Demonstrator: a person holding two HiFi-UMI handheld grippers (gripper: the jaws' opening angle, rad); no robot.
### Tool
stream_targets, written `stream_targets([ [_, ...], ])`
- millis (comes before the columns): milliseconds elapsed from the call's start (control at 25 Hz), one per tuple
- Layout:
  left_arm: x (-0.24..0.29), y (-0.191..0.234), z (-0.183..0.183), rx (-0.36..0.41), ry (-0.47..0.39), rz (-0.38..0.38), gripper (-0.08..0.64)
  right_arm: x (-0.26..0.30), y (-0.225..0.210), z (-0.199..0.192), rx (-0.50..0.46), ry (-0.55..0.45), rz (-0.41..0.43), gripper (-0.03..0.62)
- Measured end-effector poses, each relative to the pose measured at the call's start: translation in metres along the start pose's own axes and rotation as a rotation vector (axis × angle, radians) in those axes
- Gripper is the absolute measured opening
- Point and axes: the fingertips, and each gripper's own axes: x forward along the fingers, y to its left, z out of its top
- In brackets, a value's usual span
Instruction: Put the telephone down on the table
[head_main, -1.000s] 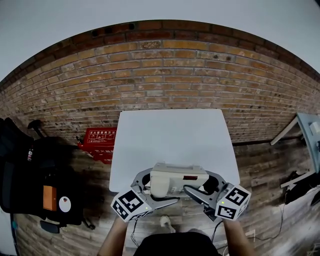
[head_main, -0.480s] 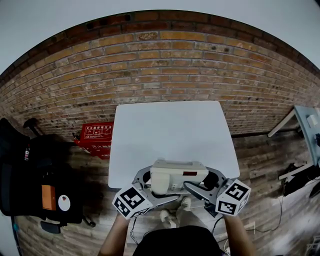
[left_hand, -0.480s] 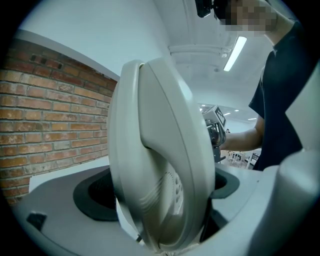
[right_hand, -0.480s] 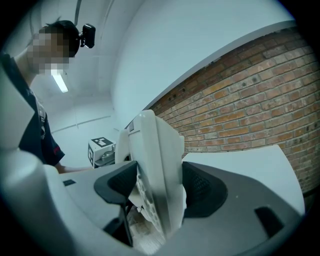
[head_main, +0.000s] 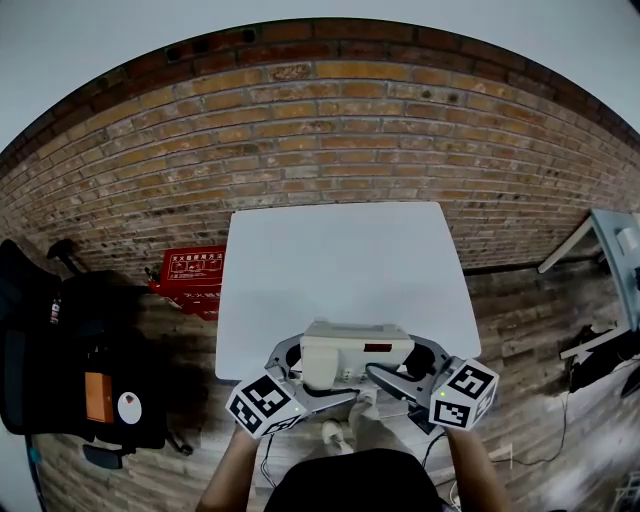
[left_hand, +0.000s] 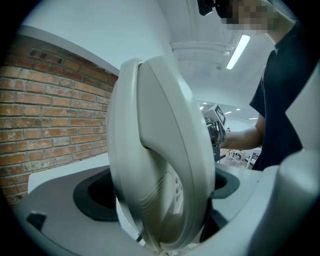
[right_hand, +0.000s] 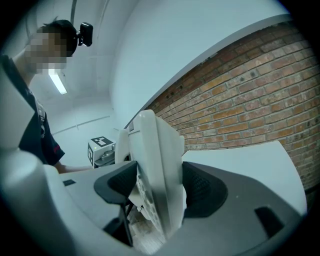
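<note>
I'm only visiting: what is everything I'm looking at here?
telephone: one, cream, held over the table's near edge
table: one, white, centre
brick wall: one, red-brown, behind the table
box: one, red, left of the table
chair: one, black, far left
left hand-held gripper: one, grey, shut on the telephone's left side
right hand-held gripper: one, grey, shut on its right side
person: one, dark top, bottom edge

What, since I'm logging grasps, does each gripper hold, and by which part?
Both hold the telephone: the left gripper is shut on its handset side, the right gripper on its keypad side.
</note>
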Motion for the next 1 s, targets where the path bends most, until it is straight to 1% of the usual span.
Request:
stream_targets([
  [360,0.021,0.016,-0.004,-0.022,0.032,0.011,0.502,0.006,-0.028,-0.003,0.024,0.025,0.017,0.271],
  [600,0.037,0.027,-0.011,-0.052,0.053,0.012,0.502,0.01,-0.048,-0.008,0.052,0.045,0.025,0.272],
  [1000,0.062,0.042,-0.027,-0.068,0.114,0.018,0.502,0.016,-0.078,-0.023,0.09,0.09,0.043,0.273],
])
